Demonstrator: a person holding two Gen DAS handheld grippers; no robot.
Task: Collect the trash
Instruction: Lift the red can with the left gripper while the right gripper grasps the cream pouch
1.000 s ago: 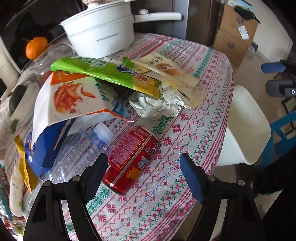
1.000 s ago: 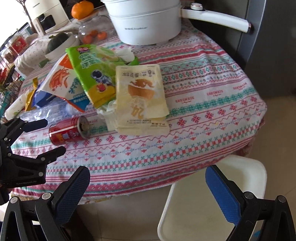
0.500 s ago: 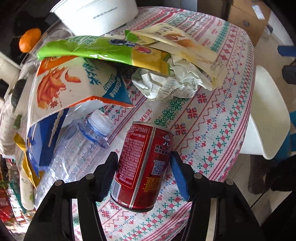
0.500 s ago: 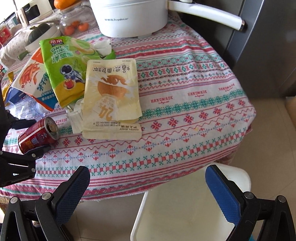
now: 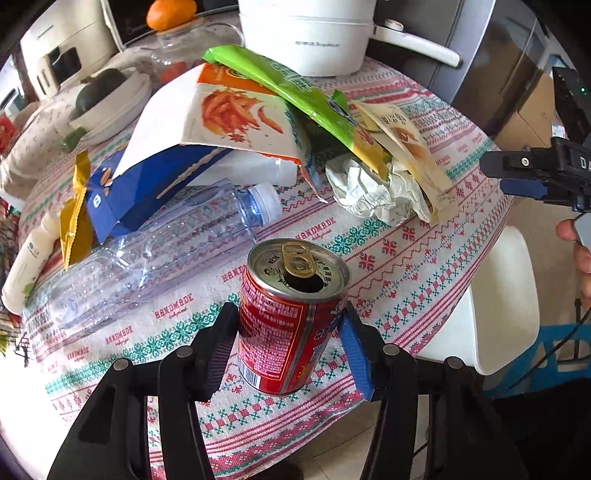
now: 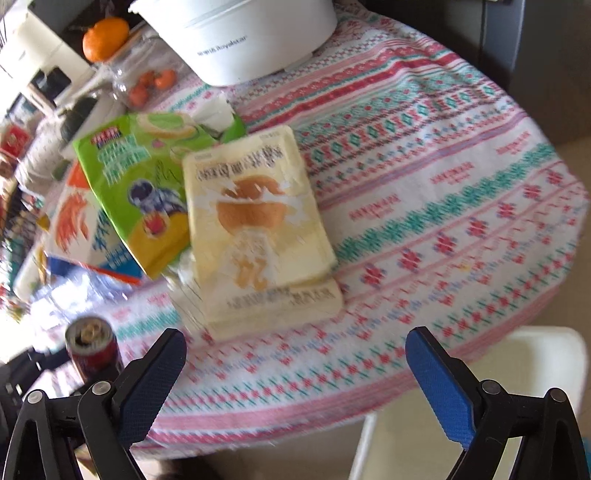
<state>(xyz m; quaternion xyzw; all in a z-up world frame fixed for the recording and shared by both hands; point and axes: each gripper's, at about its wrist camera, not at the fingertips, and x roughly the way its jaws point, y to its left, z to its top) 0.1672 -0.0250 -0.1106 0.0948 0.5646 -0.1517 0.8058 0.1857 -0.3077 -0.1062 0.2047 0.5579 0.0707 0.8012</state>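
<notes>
Left gripper (image 5: 288,332) pinching the red drink can (image 5: 290,317), one pad on each side of the body; jaws closing on it. Can upright, near the table edge closest to the camera, over the patterned tablecloth (image 5: 399,266). Whether its base rests on the cloth or is just clear of it, cannot tell.

Can: red label with dense white print and a barcode low on the side. Silver top, gold pull tab (image 5: 297,258) bent back, mouth open and dark. Body looks undented. In the right wrist view the same can (image 6: 94,349) shows blurred at the left edge of the frame.

Right gripper (image 6: 295,363) spread wide, nothing between the fingers, hanging over the table's edge with a white chair seat (image 6: 461,406) below.

Toward the table's middle, a trash pile:
- clear plastic bottle (image 5: 159,243) lying on its side just behind the can, cap on
- white snack bag with orange print (image 5: 229,114), over a blue bag (image 5: 147,184)
- green snack bag (image 5: 295,88) lying across the white one
- pale yellow wrapper (image 6: 255,221), partly over the green bag
- crumpled white paper (image 5: 369,184) under the wrappers

At the far edge: white pot (image 5: 306,33) with a long handle; an orange (image 5: 171,13) to its left.
</notes>
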